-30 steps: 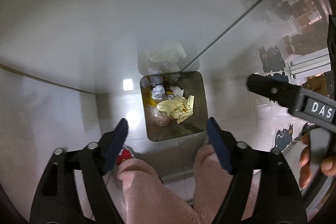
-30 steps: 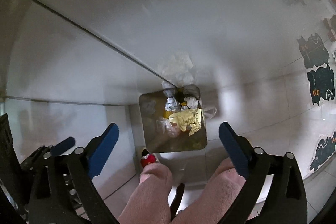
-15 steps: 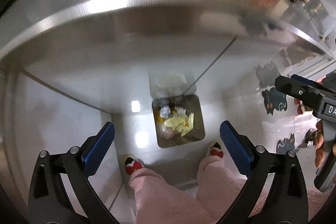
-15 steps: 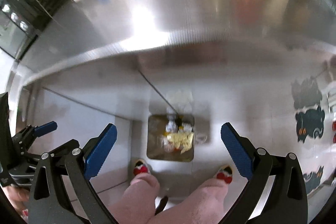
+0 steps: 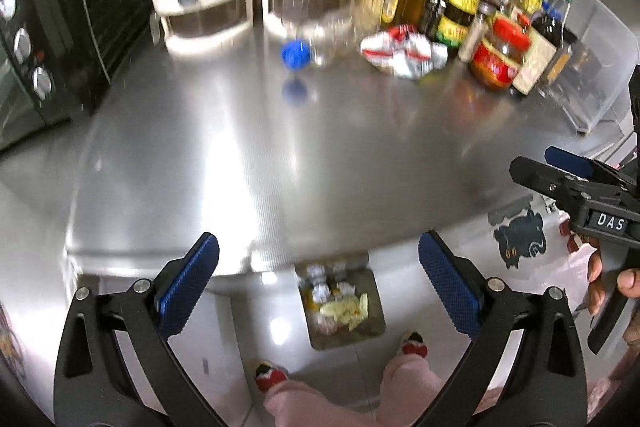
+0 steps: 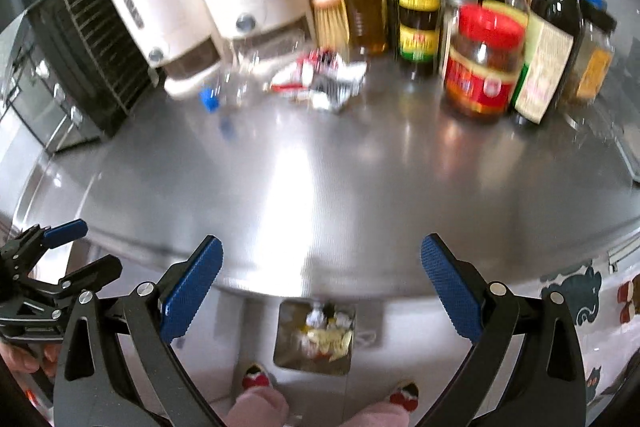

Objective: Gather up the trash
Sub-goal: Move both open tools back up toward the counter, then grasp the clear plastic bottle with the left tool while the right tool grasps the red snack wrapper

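Seen from the left wrist, with left gripper (image 5: 319, 283) spread and empty, reach far across the steel counter (image 5: 320, 155) for the crumpled wrapper (image 5: 402, 53); from the right wrist, right gripper (image 6: 321, 285) likewise spread, approach the same, seemingly foil, wrapper (image 6: 320, 79) low, clear of the jars (image 6: 482, 61).

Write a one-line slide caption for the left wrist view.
Open tongs above a steel counter, crumpled wrapper ahead, bin below.
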The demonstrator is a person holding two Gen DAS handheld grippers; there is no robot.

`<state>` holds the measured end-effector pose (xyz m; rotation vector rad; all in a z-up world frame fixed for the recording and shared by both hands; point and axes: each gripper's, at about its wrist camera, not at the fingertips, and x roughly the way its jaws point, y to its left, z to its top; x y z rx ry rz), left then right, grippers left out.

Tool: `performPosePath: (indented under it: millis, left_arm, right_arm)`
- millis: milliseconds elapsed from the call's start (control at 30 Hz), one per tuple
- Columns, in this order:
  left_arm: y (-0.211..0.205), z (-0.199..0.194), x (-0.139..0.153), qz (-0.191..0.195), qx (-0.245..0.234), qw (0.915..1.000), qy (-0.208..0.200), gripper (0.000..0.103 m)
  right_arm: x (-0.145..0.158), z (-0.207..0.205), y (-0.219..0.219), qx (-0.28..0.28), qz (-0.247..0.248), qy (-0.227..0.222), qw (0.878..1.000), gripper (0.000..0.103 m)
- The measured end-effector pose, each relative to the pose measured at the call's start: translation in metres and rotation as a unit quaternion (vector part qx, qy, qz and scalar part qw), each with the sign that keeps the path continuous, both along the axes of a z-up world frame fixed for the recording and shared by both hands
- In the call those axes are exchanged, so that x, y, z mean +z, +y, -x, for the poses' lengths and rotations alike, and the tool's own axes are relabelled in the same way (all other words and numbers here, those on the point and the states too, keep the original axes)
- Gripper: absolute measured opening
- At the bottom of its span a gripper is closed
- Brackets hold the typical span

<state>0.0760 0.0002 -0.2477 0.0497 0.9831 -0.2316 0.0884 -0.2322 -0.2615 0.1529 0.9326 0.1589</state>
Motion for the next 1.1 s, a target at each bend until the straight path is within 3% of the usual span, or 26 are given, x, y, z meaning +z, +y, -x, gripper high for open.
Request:
performPosePath:
  millis: [200, 467, 1000, 1100]
  left_arm:
    - [0.001, -0.034, 0.013, 0.000, 0.010, 0.9998, -0.017, 0.095]
    - [-0.001, -0.085, 0.022, -0.005, 0.008, 0.9996, -0.028, 0.095]
    - [-0.021, -0.189, 0.005, -0.030, -0.037, 0.9985, -0.026, 0.095]
    - [-0.028, -0.203, -0.001, -0.036, -0.049, 0.9980, -0.019, 0.095]
  right_arm:
    - [0.017, -0.039, -0.009, -0.015, -0.021, -0.004, 1.000, 0.100]
    - [0.018, -0.092, -0.010, -0.017, -0.025, -0.003, 1.000, 0.100]
    - [-0.015, -0.182, -0.001, 0.008, -0.007, 0.026, 1.000, 0.099]
    - [-0.020, -0.191, 0.001, 0.019, -0.012, 0.033, 0.999, 0.096]
